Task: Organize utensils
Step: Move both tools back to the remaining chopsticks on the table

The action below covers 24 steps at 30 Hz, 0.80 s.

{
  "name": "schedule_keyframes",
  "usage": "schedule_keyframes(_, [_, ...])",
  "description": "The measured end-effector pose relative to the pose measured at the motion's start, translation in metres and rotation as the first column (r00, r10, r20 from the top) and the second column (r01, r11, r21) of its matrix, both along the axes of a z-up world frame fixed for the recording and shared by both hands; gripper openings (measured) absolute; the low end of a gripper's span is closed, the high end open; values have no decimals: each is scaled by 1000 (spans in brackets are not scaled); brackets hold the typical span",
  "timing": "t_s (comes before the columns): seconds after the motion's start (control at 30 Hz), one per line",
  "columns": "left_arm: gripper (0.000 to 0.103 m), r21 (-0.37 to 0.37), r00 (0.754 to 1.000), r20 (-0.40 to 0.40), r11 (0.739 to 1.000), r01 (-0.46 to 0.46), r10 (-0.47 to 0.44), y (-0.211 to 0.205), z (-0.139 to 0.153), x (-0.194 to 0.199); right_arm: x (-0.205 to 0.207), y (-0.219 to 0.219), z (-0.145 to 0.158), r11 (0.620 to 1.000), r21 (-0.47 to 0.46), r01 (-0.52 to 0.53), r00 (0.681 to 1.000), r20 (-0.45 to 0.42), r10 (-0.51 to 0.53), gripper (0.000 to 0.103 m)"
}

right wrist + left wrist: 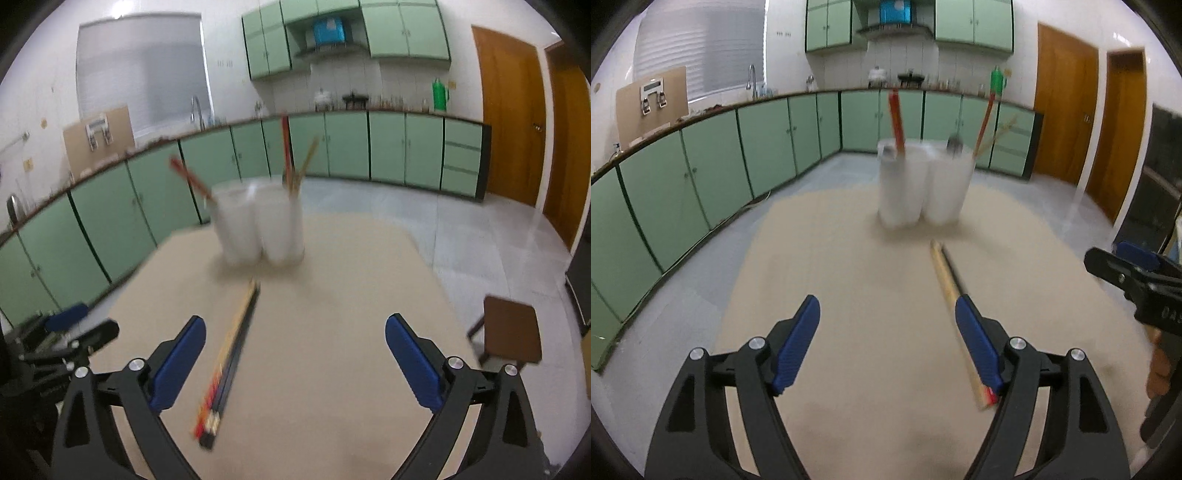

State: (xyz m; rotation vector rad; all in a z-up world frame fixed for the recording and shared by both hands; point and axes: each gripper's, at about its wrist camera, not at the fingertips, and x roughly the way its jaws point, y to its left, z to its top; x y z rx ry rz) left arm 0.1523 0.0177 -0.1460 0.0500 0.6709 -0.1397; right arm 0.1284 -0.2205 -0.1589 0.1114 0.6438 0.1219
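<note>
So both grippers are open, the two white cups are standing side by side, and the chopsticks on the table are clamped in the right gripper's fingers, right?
Not quite. The chopsticks lie loose on the table. The right wrist view shows the right gripper open around nothing. The left gripper is open too, and the white cups do stand side by side.

Beige table (pixel 351 295): two white cups (pixel 260 225) stand touching, far side, ahead of the gripper. Chopsticks (pixel 231 350) lie together on the surface, nearer, pointing lengthwise toward the cups. Image blurred.
</note>
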Motion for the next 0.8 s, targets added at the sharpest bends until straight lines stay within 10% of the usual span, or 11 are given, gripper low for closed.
schedule_keyframes(0.8, [74, 30, 992, -126, 999, -21, 25, 19, -44, -26, -34, 63, -74, 983, -110, -150, 970, -206, 125, 46])
